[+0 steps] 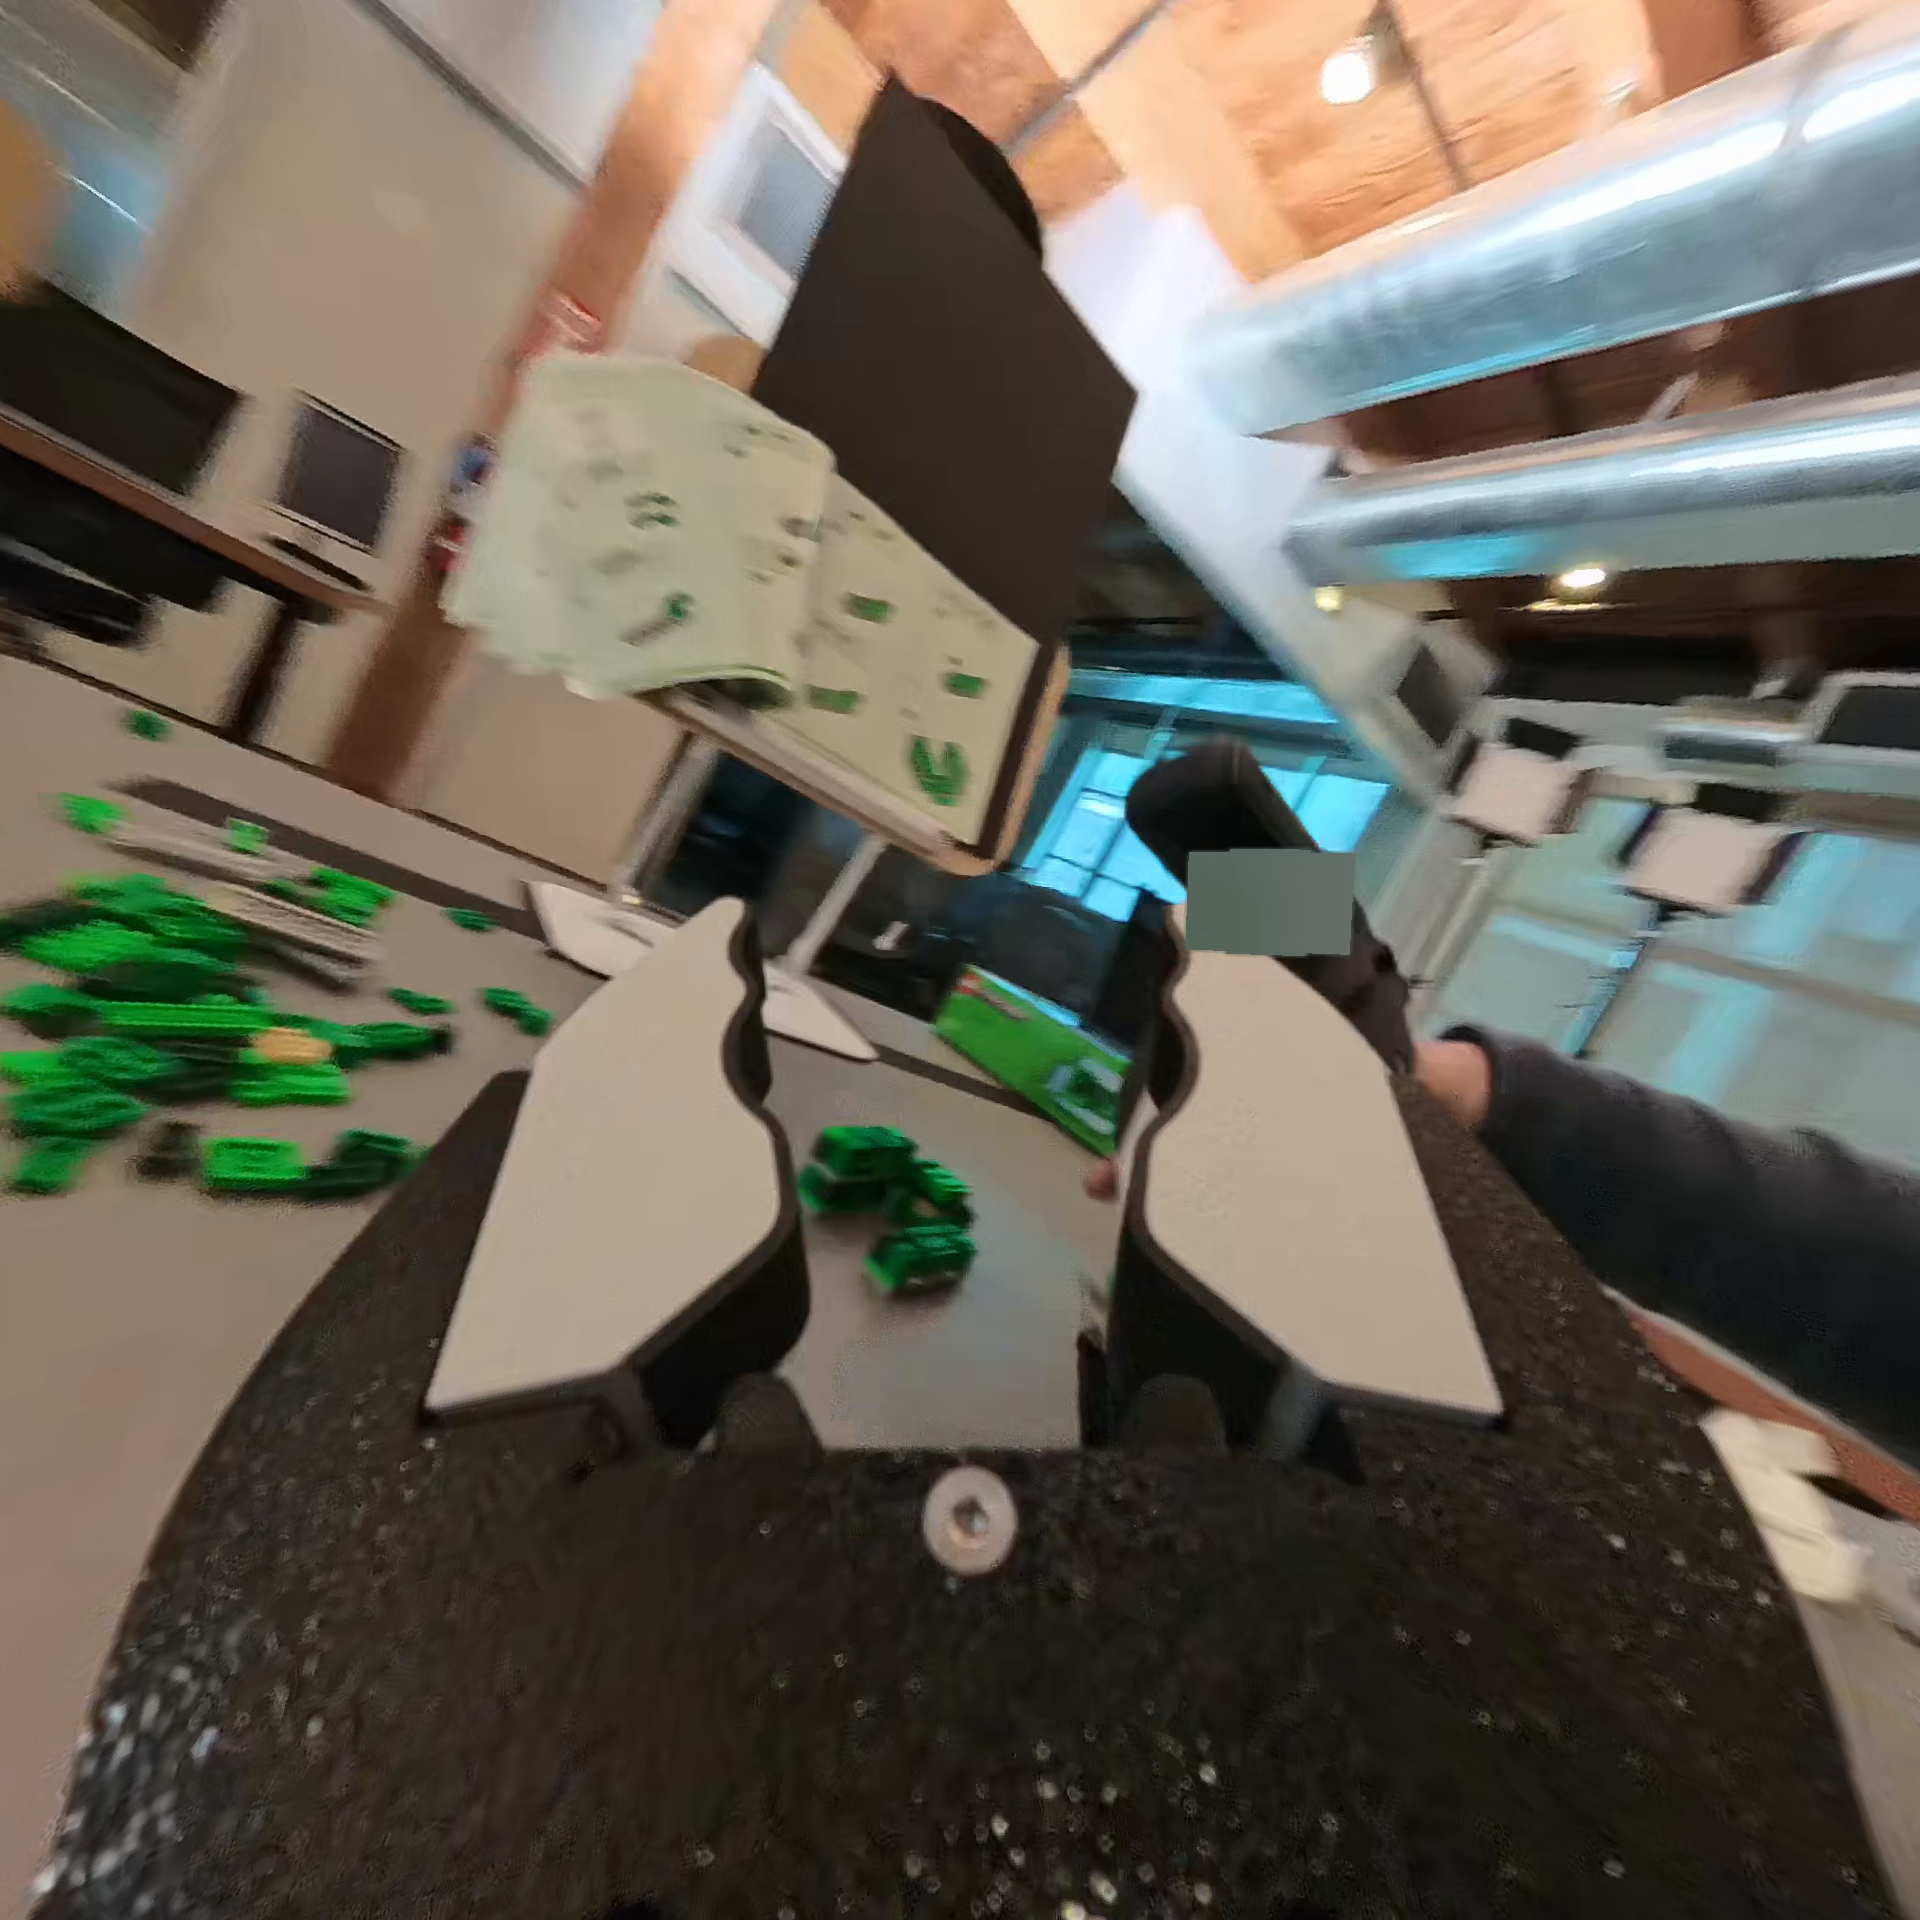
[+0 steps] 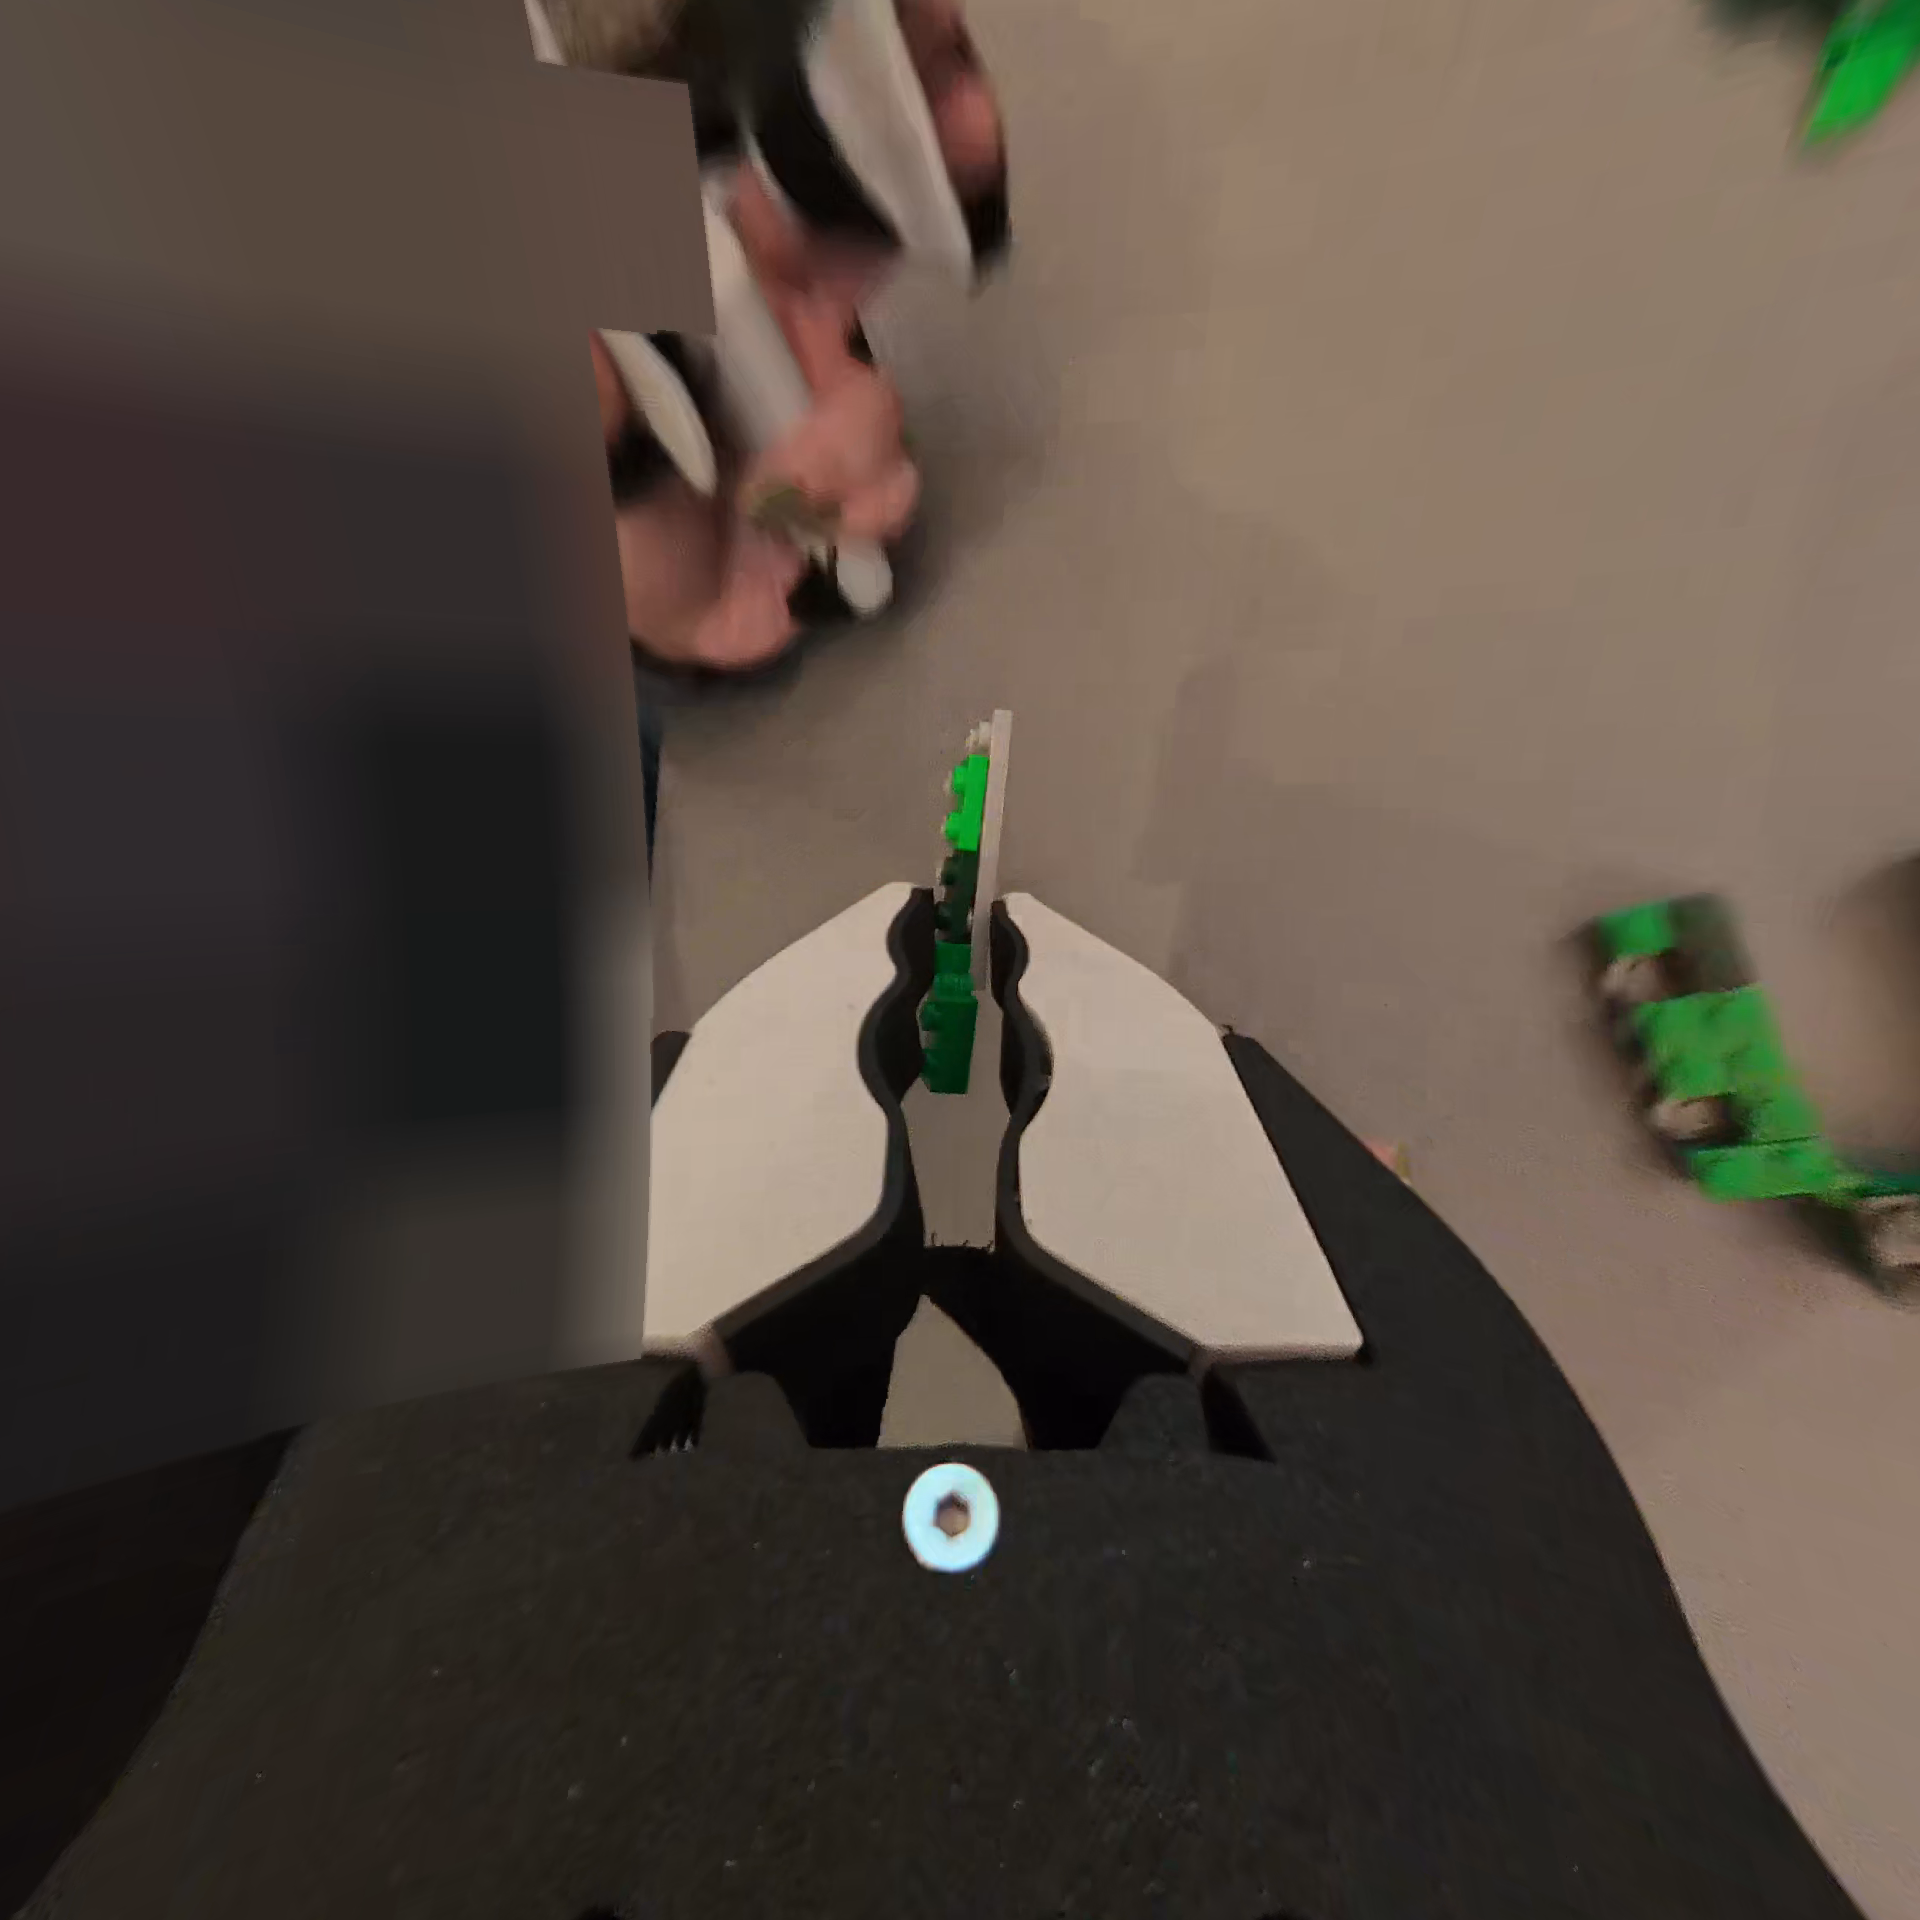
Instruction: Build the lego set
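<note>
one small build, a grey plate with green bricks stacked on one face, sits edge-on between the fingers of the right gripper. its long axis runs straight out along the fingers, the far half sticking past the tips. the fingers are nearly closed and pinch it near its back end, above the table. the left gripper is wide apart and holds nothing; a few loose green bricks lie on the table just beyond its tips, with a larger green pile off to its left and the open booklet propped behind. judging by this, the left gripper is the one free to fetch the next brick. a partly built green piece lies right of the right gripper.
</note>
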`<state>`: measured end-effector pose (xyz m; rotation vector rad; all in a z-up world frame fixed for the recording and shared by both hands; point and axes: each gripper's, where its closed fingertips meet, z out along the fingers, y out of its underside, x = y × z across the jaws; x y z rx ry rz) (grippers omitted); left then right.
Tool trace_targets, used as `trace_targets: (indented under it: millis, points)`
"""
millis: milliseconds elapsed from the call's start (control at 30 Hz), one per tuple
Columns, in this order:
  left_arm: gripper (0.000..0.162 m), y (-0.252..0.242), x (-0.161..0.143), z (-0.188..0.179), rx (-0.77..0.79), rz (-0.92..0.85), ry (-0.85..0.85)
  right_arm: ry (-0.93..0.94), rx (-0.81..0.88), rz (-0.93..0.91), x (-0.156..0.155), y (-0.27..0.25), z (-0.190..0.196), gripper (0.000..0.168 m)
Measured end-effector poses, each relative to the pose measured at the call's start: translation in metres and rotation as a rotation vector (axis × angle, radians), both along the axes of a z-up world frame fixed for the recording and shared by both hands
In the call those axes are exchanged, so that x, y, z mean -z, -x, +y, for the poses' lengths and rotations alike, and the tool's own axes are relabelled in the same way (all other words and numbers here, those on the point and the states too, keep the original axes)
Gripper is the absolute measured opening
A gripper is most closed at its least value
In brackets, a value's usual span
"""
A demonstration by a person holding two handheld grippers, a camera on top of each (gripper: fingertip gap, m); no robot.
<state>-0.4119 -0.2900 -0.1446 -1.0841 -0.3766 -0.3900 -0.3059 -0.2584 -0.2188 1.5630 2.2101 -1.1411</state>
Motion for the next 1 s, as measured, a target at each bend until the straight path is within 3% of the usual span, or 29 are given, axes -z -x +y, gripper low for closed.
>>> trace_targets:
  millis: [67,200,300,467,567,667,733,800,867,933,1000]
  points:
    - [0.070,0.002,0.000,-0.001,-0.044,0.047,0.028,0.017,-0.031,-0.104,0.022,-0.012,-0.003,0.010]
    - [0.071,-0.015,0.004,0.008,0.025,0.123,0.082,0.001,-0.101,-0.230,0.043,-0.026,0.002,0.010]
    - [0.081,-0.018,0.006,0.012,0.057,0.116,0.088,-0.093,-0.134,-0.236,0.053,-0.026,0.013,0.010]
    - [0.085,-0.008,0.007,0.010,-0.007,0.120,0.103,-0.323,-0.157,-0.130,0.054,-0.021,0.034,0.029]
    - [0.086,-0.007,0.007,0.010,-0.058,0.174,0.127,-0.372,-0.019,0.086,0.031,-0.006,0.043,0.027]
    - [0.087,-0.006,0.010,0.011,-0.151,0.281,0.191,-0.495,0.299,0.559,-0.012,0.016,0.071,0.033]
    - [0.071,0.001,0.022,0.014,-0.279,0.405,0.320,-0.595,0.618,0.917,-0.050,0.008,0.101,0.047]
    - [0.054,-0.002,0.024,0.018,-0.359,0.542,0.377,-0.713,0.902,1.193,-0.072,-0.022,0.123,0.045]
    - [0.055,-0.016,0.022,0.022,-0.362,0.651,0.363,-0.865,1.032,1.262,-0.064,-0.042,0.133,0.040]
    - [0.059,-0.023,0.020,0.023,-0.361,0.700,0.350,-0.959,1.049,1.220,-0.046,-0.047,0.134,0.036]
    - [0.062,-0.025,0.019,0.023,-0.356,0.707,0.343,-0.898,1.132,1.227,-0.053,-0.052,0.137,0.034]
